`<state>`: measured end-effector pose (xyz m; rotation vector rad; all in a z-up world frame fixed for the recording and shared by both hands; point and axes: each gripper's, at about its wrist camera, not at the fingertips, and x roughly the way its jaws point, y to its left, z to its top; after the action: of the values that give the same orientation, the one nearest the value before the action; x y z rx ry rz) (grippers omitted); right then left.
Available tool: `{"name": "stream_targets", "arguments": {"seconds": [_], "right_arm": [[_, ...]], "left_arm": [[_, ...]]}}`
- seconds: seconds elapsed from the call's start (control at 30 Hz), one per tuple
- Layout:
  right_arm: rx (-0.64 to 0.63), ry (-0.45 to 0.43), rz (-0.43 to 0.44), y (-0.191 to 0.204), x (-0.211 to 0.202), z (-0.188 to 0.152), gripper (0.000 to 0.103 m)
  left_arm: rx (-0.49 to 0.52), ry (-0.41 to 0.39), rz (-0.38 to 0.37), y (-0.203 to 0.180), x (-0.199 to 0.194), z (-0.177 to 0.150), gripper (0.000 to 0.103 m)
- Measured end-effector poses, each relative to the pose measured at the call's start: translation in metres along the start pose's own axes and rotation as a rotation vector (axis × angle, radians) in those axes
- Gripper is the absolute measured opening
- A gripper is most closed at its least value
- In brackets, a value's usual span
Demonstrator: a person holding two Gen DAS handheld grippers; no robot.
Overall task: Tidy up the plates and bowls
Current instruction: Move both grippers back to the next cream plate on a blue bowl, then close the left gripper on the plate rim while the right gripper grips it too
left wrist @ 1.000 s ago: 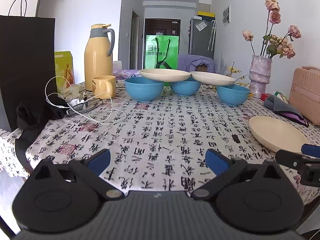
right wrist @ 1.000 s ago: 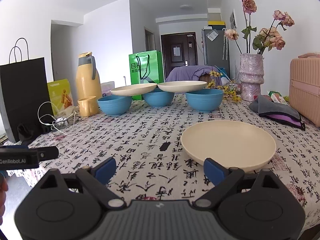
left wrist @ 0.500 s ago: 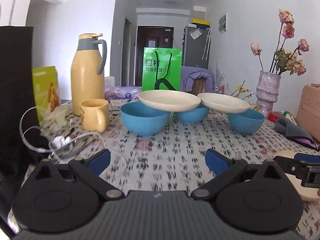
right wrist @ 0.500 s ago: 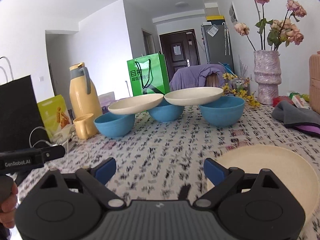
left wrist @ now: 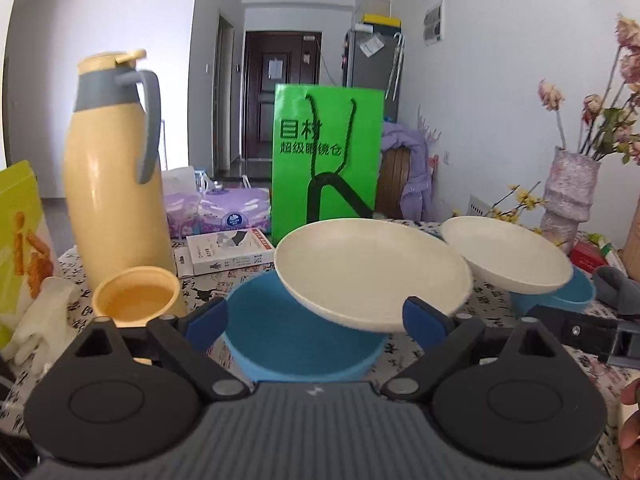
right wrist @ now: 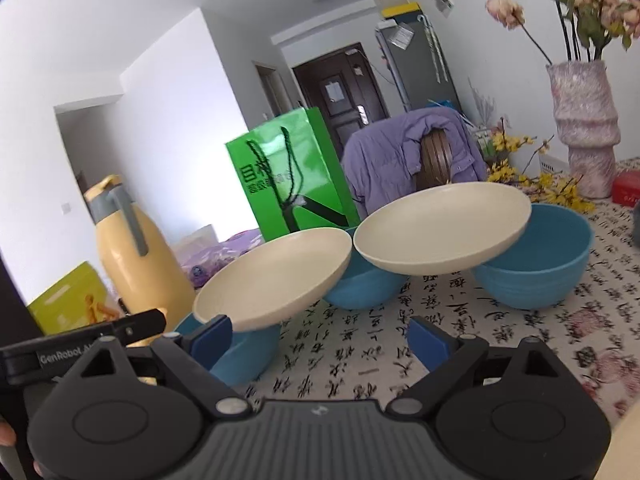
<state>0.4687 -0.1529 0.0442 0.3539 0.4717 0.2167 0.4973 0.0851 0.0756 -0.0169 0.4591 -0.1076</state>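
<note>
Three blue bowls stand in a row with two cream plates bridging them. In the left wrist view the nearest blue bowl [left wrist: 300, 344] lies between the fingers of my left gripper [left wrist: 316, 320], whose jaws are closing; the pads are not pressing on it. A cream plate [left wrist: 372, 276] rests tilted on that bowl, its rim by the right fingertip. The second plate [left wrist: 508, 256] covers another bowl [left wrist: 560, 300]. My right gripper [right wrist: 322, 342] is open over bare tablecloth, short of the left plate [right wrist: 276, 276], right plate [right wrist: 440, 232], and the bowls [right wrist: 360, 284] [right wrist: 536, 264].
A yellow jug [left wrist: 108, 168] and yellow cup [left wrist: 136, 296] stand left of the bowls, beside a white glove [left wrist: 40, 316]. Behind are a small box [left wrist: 228, 256] and a green bag [left wrist: 326, 160]. A vase [left wrist: 568, 196] and grey cloth [left wrist: 616, 284] sit right.
Both grippers have moved forward across the table, up to the bowls and plates. The left jaws have narrowed a little around the nearest bowl. The right view has rolled.
</note>
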Motion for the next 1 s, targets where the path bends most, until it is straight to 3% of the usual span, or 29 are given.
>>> {"name": "stream_targets", "arguments": {"seconds": [0.2,0.33,0.4,0.57,0.67,1.0], "right_arm": [[0.112,0.031,0.01,0.003,0.064,0.012,0.092],[0.126,0.058,-0.023,0.009,0.098,0.014,0.079],[0.127,0.056,-0.042,0.011,0.109,0.012,0.069],[0.158,0.085,-0.067,0.008,0.127,0.012,0.041],[0.168,0.077,-0.063,0.007,0.133,0.011,0.028],[0.147,0.077,-0.033,0.013,0.12,0.015,0.024]], "left_arm": [[-0.038,0.052,0.0,0.022,0.063,0.022,0.077],[-0.068,0.085,0.01,0.036,0.096,0.031,0.065],[-0.081,0.093,0.008,0.039,0.107,0.031,0.059],[-0.095,0.131,-0.012,0.041,0.125,0.028,0.024],[-0.11,0.137,-0.034,0.041,0.126,0.027,0.012],[-0.143,0.123,0.015,0.042,0.1,0.025,0.011]]}}
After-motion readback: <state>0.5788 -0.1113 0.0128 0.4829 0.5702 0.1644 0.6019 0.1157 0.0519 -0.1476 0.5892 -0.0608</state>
